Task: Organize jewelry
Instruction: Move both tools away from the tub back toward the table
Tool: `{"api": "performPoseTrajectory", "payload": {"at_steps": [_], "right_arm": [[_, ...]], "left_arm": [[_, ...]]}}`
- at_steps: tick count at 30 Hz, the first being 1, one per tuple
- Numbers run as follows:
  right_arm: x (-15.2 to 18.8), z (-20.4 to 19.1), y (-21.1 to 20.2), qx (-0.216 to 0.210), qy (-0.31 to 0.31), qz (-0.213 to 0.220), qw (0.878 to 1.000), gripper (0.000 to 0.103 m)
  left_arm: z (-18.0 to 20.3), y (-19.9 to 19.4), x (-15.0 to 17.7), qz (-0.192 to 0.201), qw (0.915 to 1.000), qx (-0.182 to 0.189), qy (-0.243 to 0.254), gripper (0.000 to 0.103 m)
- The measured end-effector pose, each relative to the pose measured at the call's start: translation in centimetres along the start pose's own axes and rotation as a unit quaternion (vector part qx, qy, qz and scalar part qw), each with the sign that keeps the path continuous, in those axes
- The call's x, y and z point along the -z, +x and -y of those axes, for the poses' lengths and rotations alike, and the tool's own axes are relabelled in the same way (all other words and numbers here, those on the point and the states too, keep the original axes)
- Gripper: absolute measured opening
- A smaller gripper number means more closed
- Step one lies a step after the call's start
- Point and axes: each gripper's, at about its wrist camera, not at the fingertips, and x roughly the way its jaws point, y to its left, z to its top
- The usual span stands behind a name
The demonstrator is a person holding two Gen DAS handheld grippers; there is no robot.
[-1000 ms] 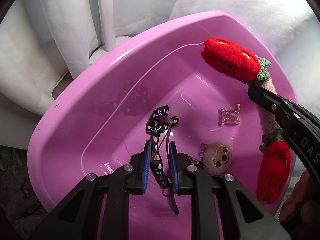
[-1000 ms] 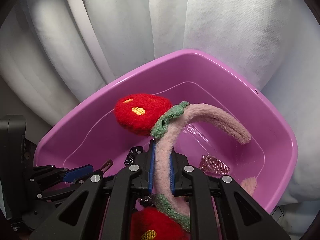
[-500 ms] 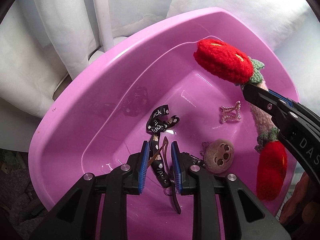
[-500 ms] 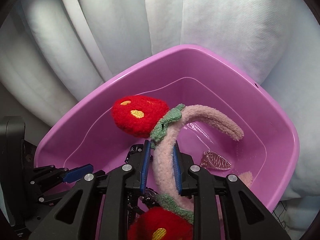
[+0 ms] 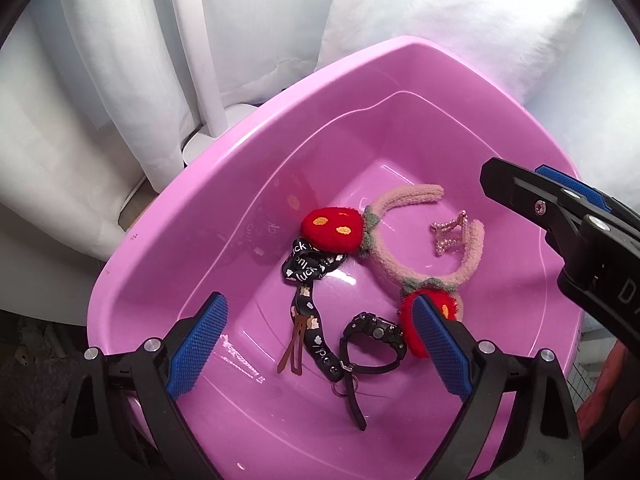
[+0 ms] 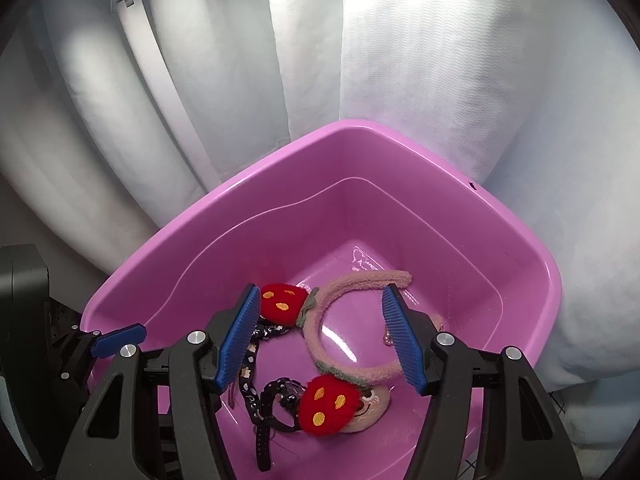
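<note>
**Kid:** Where is all the jewelry?

**Helper:** It all lies in the pink tub (image 5: 168, 216). The fuzzy strawberry headband (image 5: 384, 268) rests on the tub floor, and one red strawberry pom (image 5: 332, 227) touches the black printed ribbon (image 5: 306, 280). The black watch (image 5: 370, 334) sits just beside the ribbon. The brown hair clip (image 5: 294, 350) lies by the ribbon's lower end. The little pearl star clip (image 5: 450, 232) sits inside the headband's curve.

**Kid:** What are your two tools doing?

**Helper:** Your left gripper (image 5: 316, 350) has its fingers spread wide, and they hold nothing. Your right gripper (image 6: 320, 338) is also wide open and holds nothing. Both hang over the tub.

**Kid:** How would the headband feel?

**Helper:** I think it is light and soft outside, with a springy hoop inside. Pinch the pink band in the middle, not the squishy pom. The pearl clip looks small and may break, so squeeze it gently. The ribbon is floppy and could drag the hair clip along.
</note>
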Motion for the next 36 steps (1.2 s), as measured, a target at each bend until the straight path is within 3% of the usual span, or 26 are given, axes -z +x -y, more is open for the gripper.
{"api": "performPoseTrajectory", "payload": {"at_steps": [36], "right_arm": [[3.7, 0.7, -2.7, 0.001, 0.031, 0.029, 0.999, 0.061]], "left_arm": [[-0.2, -3.4, 1.7, 0.033, 0.9994, 0.005, 0.006, 0.092]]}}
